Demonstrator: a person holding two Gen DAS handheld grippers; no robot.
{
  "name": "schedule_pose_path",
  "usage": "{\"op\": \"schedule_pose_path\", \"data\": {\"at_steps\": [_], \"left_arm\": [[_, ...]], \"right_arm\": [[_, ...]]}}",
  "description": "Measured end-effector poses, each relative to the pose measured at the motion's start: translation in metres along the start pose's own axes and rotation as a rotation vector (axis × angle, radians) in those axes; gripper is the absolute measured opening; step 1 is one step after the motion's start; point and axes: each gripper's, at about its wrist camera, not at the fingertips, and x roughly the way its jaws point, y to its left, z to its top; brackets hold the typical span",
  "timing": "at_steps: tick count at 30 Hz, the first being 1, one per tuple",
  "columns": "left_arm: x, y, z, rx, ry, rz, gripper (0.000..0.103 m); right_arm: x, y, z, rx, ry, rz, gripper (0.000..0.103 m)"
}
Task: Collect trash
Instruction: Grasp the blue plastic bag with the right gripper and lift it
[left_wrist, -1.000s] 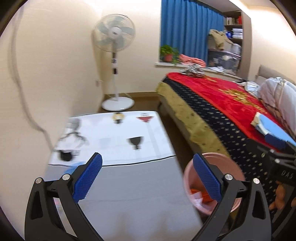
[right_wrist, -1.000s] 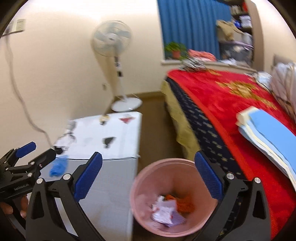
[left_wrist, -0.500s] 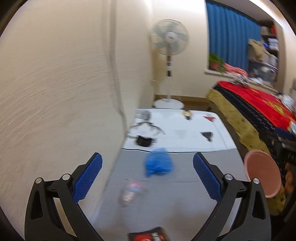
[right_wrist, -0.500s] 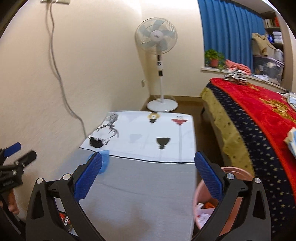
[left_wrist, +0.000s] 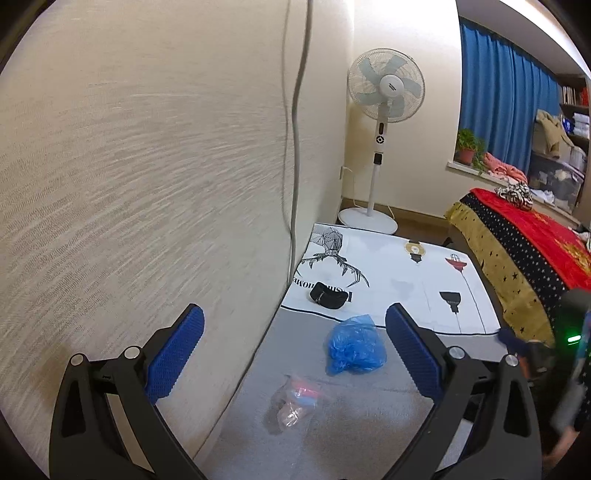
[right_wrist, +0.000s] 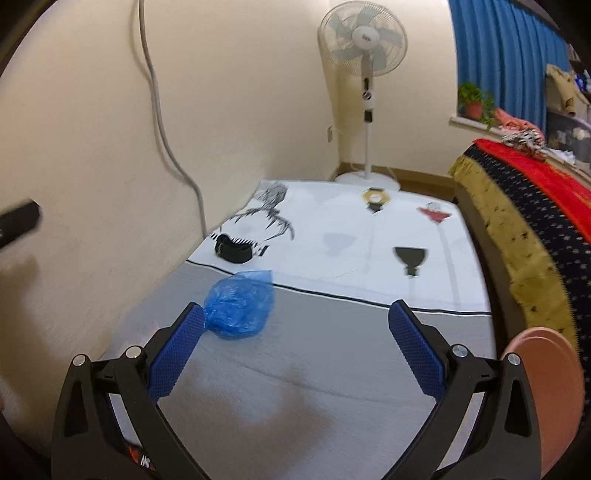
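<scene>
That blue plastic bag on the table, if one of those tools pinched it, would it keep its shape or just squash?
The blue bag looks like thin, crinkled film bunched into a loose wad, so it would probably squash and flop. It seems light for its size, so a push would likely slide it along the grey table. It is lumpy, so unlikely to roll.
</scene>
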Motion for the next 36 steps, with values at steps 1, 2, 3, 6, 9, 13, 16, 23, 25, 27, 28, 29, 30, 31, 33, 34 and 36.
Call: {"op": "schedule_pose_path", "data": {"at_steps": [1,2,3,6,9,13,16,23,25,27,28,29,30,31,33,34,36], "left_arm": [[0.0,0.001,0.0,0.002,-0.006,0.009,0.095],[0.0,0.002,0.001,0.007,-0.012,0.02,0.095],[0.0,0.003,0.001,0.008,-0.014,0.024,0.095],[0.006,0.007,0.0,-0.004,0.007,0.025,0.095],[0.008,0.006,-0.001,0.008,0.009,0.028,0.095],[0.01,0.005,-0.002,0.024,0.006,0.032,0.095],[0.011,0.005,-0.002,0.027,0.006,0.033,0.095],[0.011,0.004,-0.003,0.031,0.011,0.026,0.095],[0.01,0.003,-0.002,0.031,0.009,0.026,0.095],[0.01,0.003,-0.002,0.031,0.007,0.027,0.095],[0.011,0.003,-0.002,0.032,0.006,0.028,0.095],[0.011,0.002,-0.002,0.037,0.004,0.031,0.095],[0.011,0.002,-0.002,0.04,0.003,0.034,0.095],[0.011,0.001,-0.002,0.044,-0.001,0.035,0.095],[0.011,-0.001,-0.002,0.046,-0.01,0.031,0.095],[0.01,-0.002,-0.002,0.043,-0.013,0.024,0.095],[0.011,-0.003,-0.001,0.032,-0.02,0.006,0.095]], "right_arm": [[0.008,0.004,0.0,-0.012,0.006,-0.001,0.098],[0.018,0.009,-0.001,-0.027,0.013,-0.001,0.098],[0.028,0.014,-0.002,-0.045,0.023,0.002,0.098],[0.053,0.026,-0.007,-0.076,0.047,0.015,0.096],[0.076,0.036,-0.012,-0.094,0.069,0.034,0.089],[0.099,0.046,-0.019,-0.119,0.107,0.052,0.076],[0.113,0.049,-0.022,-0.121,0.149,0.061,0.07],[0.127,0.055,-0.024,-0.118,0.228,0.128,0.006],[0.123,0.056,-0.025,-0.134,0.217,0.129,0.001],[0.118,0.057,-0.026,-0.155,0.198,0.121,0.001],[0.116,0.058,-0.025,-0.166,0.187,0.111,0.001],[0.112,0.056,-0.024,-0.17,0.177,0.103,0.001],[0.108,0.054,-0.021,-0.166,0.171,0.098,0.001],[0.103,0.049,-0.017,-0.156,0.166,0.095,0.001],[0.09,0.041,-0.008,-0.147,0.154,0.081,0.001],[0.082,0.037,-0.003,-0.141,0.153,0.074,0.001],[0.06,0.026,0.011,-0.134,0.138,0.051,0.001]]}}
